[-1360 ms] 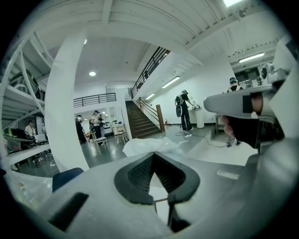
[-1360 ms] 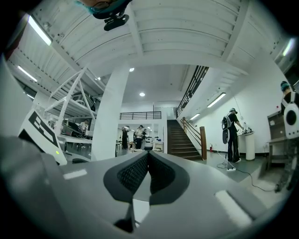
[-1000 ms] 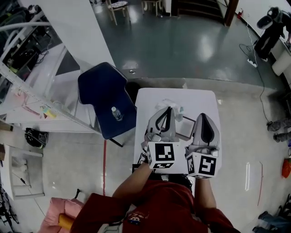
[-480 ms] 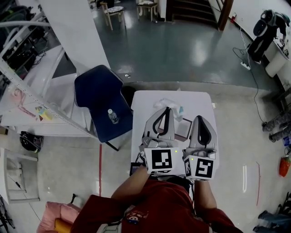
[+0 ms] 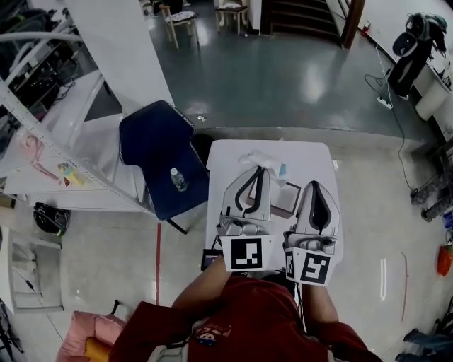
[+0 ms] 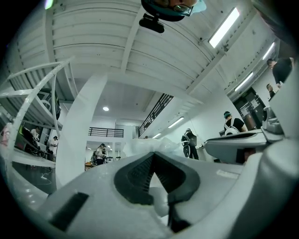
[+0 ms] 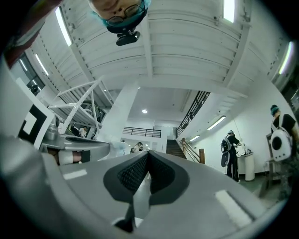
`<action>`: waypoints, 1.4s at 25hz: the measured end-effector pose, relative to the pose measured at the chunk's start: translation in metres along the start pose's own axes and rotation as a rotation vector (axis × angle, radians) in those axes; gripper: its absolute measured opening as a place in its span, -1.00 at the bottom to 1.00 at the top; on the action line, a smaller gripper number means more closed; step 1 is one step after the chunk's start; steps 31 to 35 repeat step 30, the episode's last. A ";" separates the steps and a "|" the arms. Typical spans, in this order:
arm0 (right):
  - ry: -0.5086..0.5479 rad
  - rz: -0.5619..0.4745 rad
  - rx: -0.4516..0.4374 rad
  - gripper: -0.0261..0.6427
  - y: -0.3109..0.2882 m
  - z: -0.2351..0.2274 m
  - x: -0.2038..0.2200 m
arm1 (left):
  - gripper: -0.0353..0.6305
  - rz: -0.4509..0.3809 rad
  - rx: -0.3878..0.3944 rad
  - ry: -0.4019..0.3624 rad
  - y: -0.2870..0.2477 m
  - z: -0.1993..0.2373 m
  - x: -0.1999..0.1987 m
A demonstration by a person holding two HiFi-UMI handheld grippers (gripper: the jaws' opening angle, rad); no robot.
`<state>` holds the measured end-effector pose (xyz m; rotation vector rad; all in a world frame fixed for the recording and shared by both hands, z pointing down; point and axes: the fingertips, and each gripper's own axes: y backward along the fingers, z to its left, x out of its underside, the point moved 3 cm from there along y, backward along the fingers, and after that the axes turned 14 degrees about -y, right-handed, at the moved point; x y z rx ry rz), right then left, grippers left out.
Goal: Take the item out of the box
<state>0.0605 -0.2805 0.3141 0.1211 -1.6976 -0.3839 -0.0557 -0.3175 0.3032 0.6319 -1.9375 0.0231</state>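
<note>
At the bottom of the head view, the person's red sleeves lead up to both tongs, held side by side over a small white table [image 5: 230, 152]. The left gripper [image 5: 260, 171] has its jaws pressed together on nothing, and its own view shows only crumpled clear wrapping beyond the tips. The right gripper [image 5: 316, 187] is likewise closed and empty.

Between the two tools, at frame centre, lies the shallow box [image 5: 286, 199], dark-rimmed and pale inside. What it holds is too small to tell. Just above it, near the table's far edge, sits the crumpled clear wrapping [image 5: 260, 158] with a small blue thing beside it (possibly the item or its packing, but I cannot say).

My judgement is that the task has barely begun. Neither tool is touching the box, and reaching in, gripping and lifting out remain to be done.

To the left of the table stands a dark blue chair [image 5: 159, 152] with a water bottle [image 5: 178, 179] on its seat. White metal shelving [image 5: 49, 120] fills the left edge. Glossy grey floor runs to wooden chairs [image 5: 177, 15] and a staircase [image 5: 301, 14] along the top.
</note>
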 end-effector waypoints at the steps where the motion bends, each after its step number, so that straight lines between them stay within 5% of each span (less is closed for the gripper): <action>1: 0.001 -0.005 0.000 -0.92 0.000 0.001 -0.001 | -0.88 -0.001 0.001 -0.002 0.001 0.000 0.000; 35: 0.025 0.039 0.056 -0.92 -0.010 -0.017 0.014 | -0.88 -0.005 0.037 0.045 -0.009 -0.014 0.015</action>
